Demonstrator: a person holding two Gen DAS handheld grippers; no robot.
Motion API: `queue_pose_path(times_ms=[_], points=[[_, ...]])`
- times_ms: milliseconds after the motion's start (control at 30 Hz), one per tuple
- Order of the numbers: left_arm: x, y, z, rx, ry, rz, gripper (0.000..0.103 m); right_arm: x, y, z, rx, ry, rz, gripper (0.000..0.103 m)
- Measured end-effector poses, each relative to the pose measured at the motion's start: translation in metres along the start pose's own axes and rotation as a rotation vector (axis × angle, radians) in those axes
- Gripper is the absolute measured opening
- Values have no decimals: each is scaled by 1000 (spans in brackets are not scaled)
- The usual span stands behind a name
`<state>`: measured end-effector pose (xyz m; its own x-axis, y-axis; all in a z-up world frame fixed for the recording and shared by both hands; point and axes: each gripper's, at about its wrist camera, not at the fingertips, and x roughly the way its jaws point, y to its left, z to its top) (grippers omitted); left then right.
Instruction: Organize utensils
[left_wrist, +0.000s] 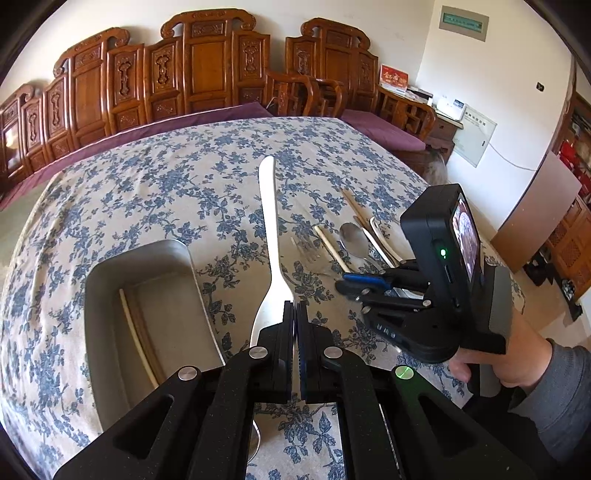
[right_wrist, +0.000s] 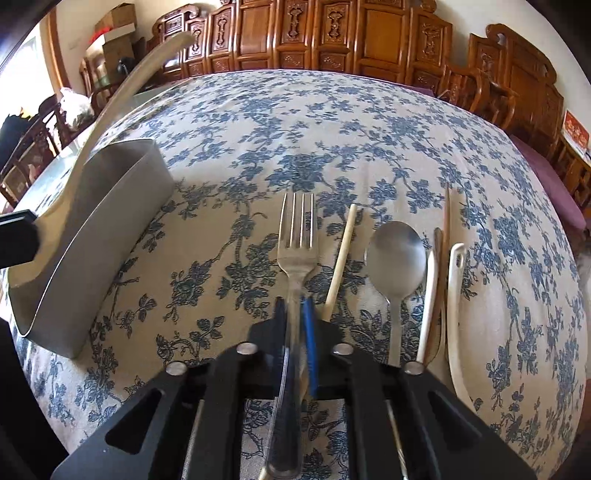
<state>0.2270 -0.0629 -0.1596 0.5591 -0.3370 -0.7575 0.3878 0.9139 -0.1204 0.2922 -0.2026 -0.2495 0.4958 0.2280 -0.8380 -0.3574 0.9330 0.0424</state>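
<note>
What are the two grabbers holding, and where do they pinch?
The left gripper pinches a pale spoon low on its handle, near the bowl. The right gripper pinches the metal fork on its handle, just behind the prongs.

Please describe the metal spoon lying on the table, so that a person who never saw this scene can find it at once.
On the blue-flowered tablecloth, look at the row of loose utensils right of the grey metal tray. The metal spoon lies between a pale chopstick and white pieces; only it has a round steel bowl.

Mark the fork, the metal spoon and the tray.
fork (right_wrist: 297, 254), right wrist view, base of the tines.
metal spoon (right_wrist: 396, 254), right wrist view, middle of the bowl.
tray (left_wrist: 110, 295), left wrist view, inner left wall.
</note>
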Motion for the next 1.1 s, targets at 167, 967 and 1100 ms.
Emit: queue_pose_path(times_ms=[167,967,1100], points=[[-11,9,-1,-12,-16,28,1,-5,-1,1,18,-12,21,8],[3,65,-45,-115,103,163,1,-61,23,4,-2,-194,94,8],[11,70,-48,-130,126,172,1,-62,23,2,2,-195,97,9]])
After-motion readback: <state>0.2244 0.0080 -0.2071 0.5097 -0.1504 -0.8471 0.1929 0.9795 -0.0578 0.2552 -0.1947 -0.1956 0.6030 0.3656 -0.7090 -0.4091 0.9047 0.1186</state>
